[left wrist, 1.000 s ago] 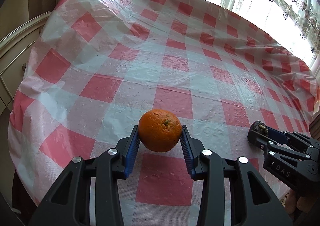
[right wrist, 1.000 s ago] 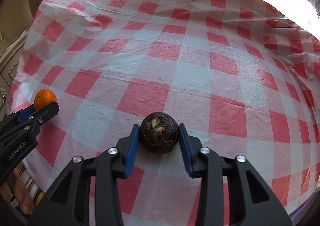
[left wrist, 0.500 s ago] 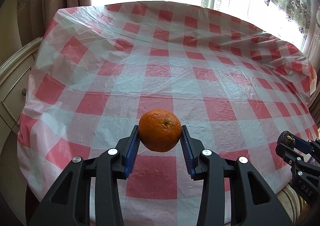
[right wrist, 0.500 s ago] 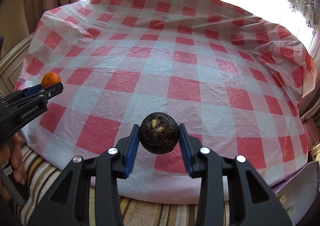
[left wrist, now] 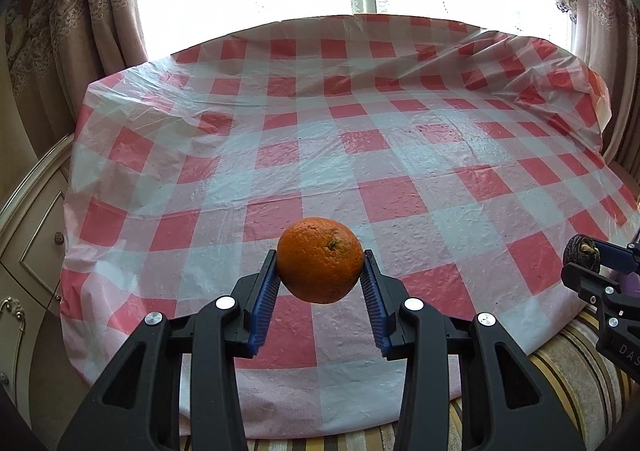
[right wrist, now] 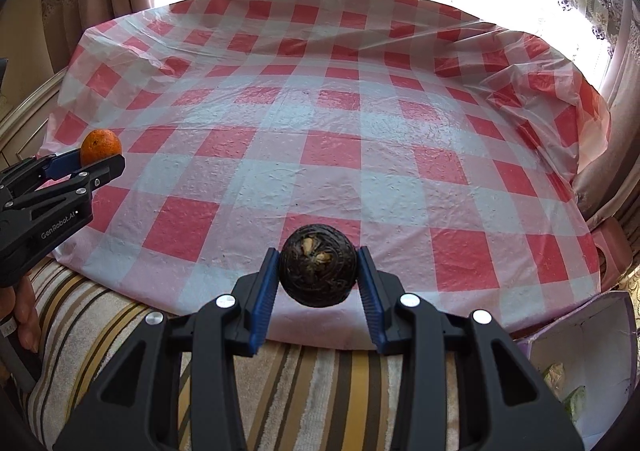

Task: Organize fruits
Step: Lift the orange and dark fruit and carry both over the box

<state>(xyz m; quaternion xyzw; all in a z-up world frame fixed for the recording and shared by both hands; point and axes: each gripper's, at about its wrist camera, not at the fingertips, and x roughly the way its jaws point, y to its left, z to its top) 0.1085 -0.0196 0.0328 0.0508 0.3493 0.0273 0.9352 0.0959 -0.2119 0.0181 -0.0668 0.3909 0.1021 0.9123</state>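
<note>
The left gripper point(left wrist: 320, 283) is clamping the orange point(left wrist: 320, 259) and the right gripper point(right wrist: 318, 279) the dark round fruit point(right wrist: 318, 265), both hanging clear above the near table edge point(left wrist: 280, 423), so keeping steady pressure while carrying matters.

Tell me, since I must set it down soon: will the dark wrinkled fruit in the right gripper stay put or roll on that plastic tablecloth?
The dark fruit looks near-round, so it will probably roll once released. The tablecloth looks glossy and creased, likely giving little grip. Its wrinkled, split skin suggests a brittle shell; the right gripper should set it down gently.
</note>
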